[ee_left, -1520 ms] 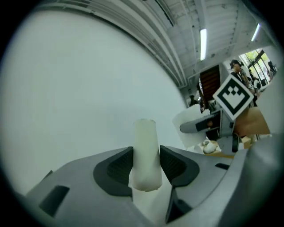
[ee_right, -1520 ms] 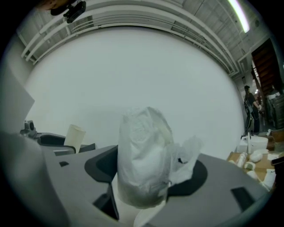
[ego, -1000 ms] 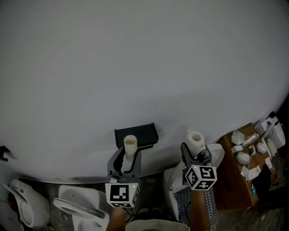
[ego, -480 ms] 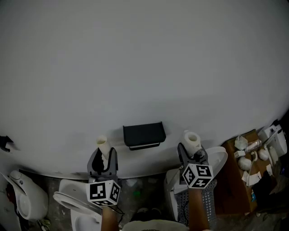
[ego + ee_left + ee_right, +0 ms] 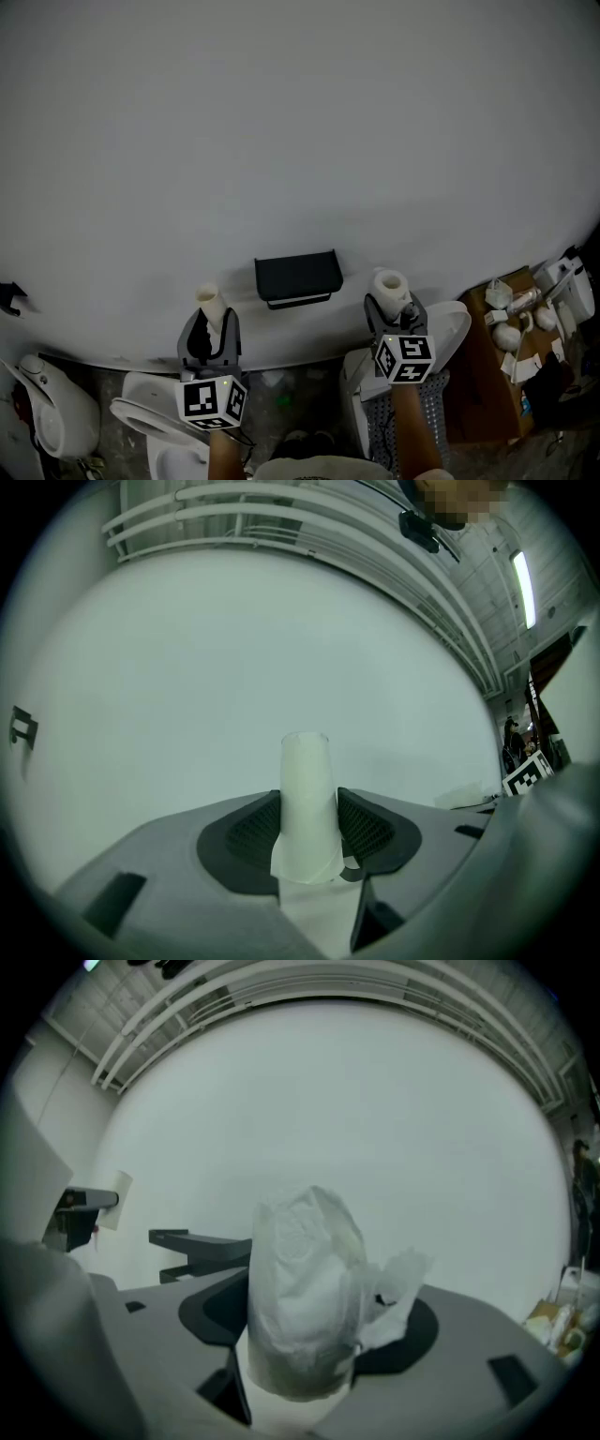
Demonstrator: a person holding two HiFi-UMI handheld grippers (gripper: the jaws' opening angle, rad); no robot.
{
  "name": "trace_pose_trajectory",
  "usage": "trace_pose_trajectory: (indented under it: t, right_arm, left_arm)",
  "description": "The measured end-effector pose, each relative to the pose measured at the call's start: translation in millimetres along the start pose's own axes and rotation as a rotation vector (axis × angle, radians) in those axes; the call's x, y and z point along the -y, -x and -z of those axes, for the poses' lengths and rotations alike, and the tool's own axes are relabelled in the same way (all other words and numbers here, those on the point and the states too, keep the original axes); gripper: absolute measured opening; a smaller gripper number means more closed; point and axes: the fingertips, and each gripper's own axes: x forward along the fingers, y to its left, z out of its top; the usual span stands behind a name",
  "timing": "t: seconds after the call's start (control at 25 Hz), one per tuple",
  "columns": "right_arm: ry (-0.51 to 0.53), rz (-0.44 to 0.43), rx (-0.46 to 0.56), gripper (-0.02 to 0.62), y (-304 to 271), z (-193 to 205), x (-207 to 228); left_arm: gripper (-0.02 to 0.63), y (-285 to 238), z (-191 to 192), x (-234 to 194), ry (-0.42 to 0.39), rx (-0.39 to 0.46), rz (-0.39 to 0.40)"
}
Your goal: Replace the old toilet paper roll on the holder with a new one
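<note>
The black holder [image 5: 298, 278] hangs on the white wall with nothing on it; in the right gripper view the holder [image 5: 192, 1252] shows at the left. My left gripper [image 5: 212, 323] is shut on the old, nearly bare paper tube [image 5: 211, 307], which stands upright between its pads [image 5: 253, 832], left of the holder. The tube [image 5: 307, 803] fills the middle of the left gripper view. My right gripper [image 5: 392, 302] is shut on the new wrapped toilet roll [image 5: 388, 287], held to the right of the holder. The wrapped roll [image 5: 305, 1293] has crinkled plastic round it.
A white toilet [image 5: 155, 422] stands below the left gripper, another white fixture [image 5: 52, 417] at the far left. A metal mesh bin [image 5: 427, 427] sits under the right arm. A cardboard box with white parts [image 5: 502, 347] stands at the right. A small black bracket [image 5: 11, 297] is on the wall.
My left gripper has carried the old tube from in front of the holder off to the left, leaving the holder bare. The right gripper with the new roll shifted slightly left.
</note>
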Motion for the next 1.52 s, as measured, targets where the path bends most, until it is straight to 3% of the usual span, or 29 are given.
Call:
trace_pose_trajectory:
  t: [0.2,0.56,0.8,0.88,1.52]
  right_arm:
    - [0.310,-0.021,-0.074,0.308,-11.3,11.2,-1.9]
    - [1.100,-0.092,-0.224,0.308,-32.7,42.7,-10.3]
    - [1.463,-0.118,-0.263,0.308,-44.4,55.8,-14.7]
    - [1.503,-0.131,-0.259,0.308,-47.6,57.8,-19.7]
    - [1.498,-0.213,-0.204,0.308,-57.8,65.7,-57.3]
  left_arm:
    - [0.190,5.0,1.2,-3.1,-0.006,-0.005,-0.005]
    - [0.190,11.7,8.6,-19.0,-0.003,-0.019,-0.038]
    - [0.190,13.0,10.9,-21.1,-0.019,-0.032,-0.047]
    - [0.190,13.0,12.8,-22.4,-0.018,-0.036,-0.052]
    - [0.190,17.9,11.0,-22.7,-0.036,-0.032,-0.073]
